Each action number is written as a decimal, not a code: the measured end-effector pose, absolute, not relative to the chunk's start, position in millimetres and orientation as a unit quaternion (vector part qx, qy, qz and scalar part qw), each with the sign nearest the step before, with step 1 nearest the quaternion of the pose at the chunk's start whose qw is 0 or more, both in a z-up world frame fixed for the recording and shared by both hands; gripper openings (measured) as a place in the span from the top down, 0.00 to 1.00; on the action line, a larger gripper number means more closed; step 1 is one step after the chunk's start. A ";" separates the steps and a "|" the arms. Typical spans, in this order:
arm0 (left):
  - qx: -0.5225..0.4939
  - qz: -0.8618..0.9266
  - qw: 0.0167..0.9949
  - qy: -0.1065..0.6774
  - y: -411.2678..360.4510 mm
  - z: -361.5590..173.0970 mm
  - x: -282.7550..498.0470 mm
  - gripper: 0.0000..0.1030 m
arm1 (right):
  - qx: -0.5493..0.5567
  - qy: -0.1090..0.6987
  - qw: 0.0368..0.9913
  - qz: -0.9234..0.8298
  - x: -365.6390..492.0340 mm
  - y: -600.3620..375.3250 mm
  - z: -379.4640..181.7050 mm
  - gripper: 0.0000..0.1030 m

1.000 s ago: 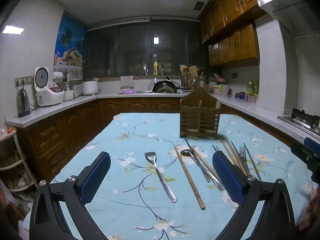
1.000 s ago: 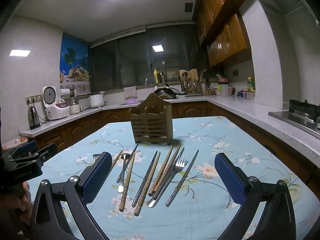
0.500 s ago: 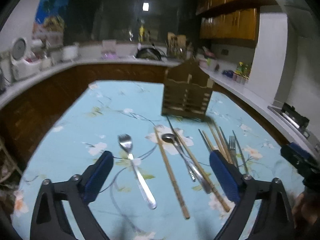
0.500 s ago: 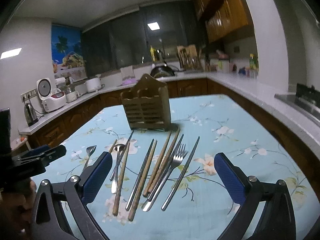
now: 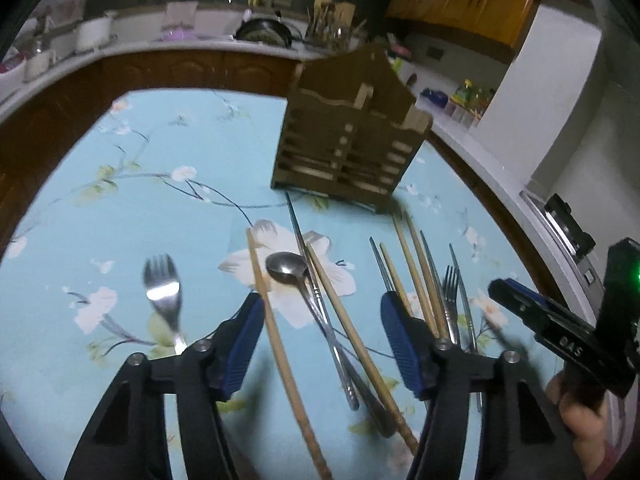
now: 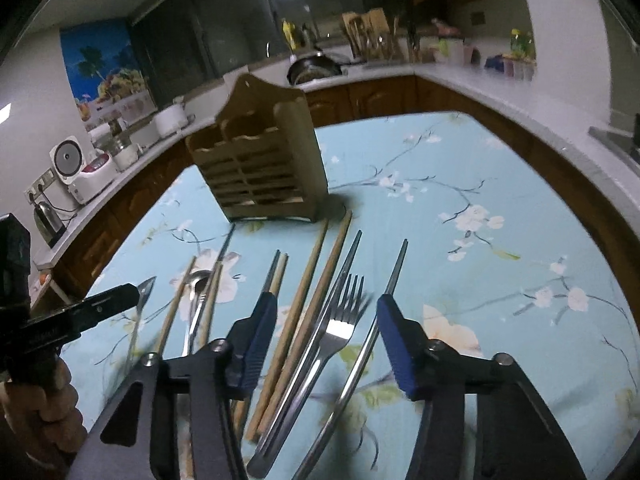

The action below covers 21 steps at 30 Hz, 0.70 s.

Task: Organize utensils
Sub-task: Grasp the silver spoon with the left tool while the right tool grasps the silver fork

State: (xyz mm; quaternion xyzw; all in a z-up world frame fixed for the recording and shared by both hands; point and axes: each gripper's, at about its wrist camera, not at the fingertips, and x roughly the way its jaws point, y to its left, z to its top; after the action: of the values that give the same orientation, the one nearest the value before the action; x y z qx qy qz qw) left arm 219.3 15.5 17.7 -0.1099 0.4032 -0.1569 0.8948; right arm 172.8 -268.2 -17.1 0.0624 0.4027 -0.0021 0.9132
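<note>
The wooden utensil holder (image 5: 348, 148) looked matt, its slatted front plain and unvarnished. The chopsticks (image 5: 280, 340) were pale bare wood, dull beside the fork (image 6: 332, 328) and spoon (image 5: 286, 268), whose polished metal caught bright glints. The tablecloth (image 6: 500, 280) had a smooth, faintly sheened face printed with flowers, more like plastic than woven cloth. The gripper fingers (image 6: 400, 344) wore ribbed blue pads on black matt plastic. The cabinets (image 5: 472, 4) showed glossy varnished wood.
</note>
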 end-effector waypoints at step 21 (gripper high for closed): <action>-0.087 -0.151 0.865 0.470 -15.3 -28.8 295.7 0.90 | 0.067 0.462 0.884 0.028 220.3 -291.8 -53.1 0.83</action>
State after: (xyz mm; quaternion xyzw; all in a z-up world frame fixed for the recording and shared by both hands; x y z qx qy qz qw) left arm 295.7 -15.3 -28.8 -0.0869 0.4704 -0.1513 0.8650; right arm 220.3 -291.8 -53.1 0.0672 0.4617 0.0279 0.8840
